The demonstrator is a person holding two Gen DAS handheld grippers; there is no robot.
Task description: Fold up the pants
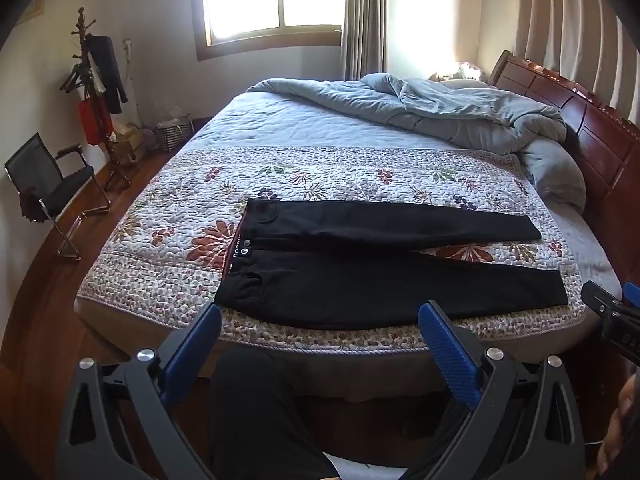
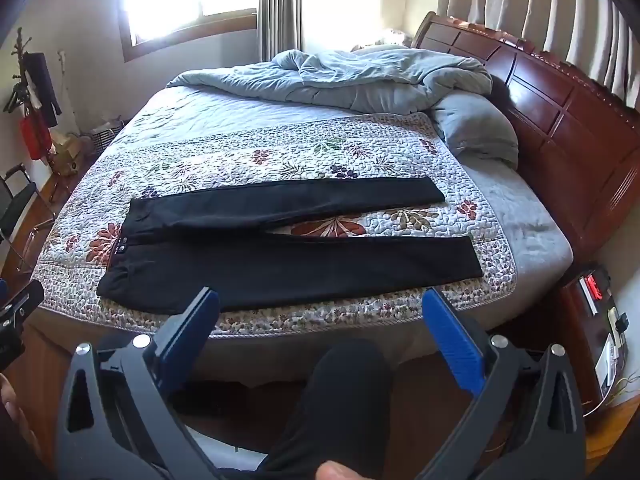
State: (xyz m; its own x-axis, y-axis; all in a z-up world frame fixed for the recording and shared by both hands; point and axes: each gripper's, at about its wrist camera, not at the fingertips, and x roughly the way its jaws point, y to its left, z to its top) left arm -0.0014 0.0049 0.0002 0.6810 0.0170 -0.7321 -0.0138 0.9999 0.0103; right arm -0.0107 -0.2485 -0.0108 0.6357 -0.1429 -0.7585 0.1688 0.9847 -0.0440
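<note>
pants (image 1: 360,272) flat on bed (image 1: 320,340), legs to 3 o'clock, spread for 1st fold | left tool (image 1: 320,320) & right tool (image 2: 320,304) both wide apart, empty, ready to grab

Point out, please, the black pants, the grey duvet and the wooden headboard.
black pants (image 1: 384,288), left wrist view, on the near leg.
grey duvet (image 1: 432,108), left wrist view, on its rumpled middle.
wooden headboard (image 2: 560,112), right wrist view, on a panel.
</note>
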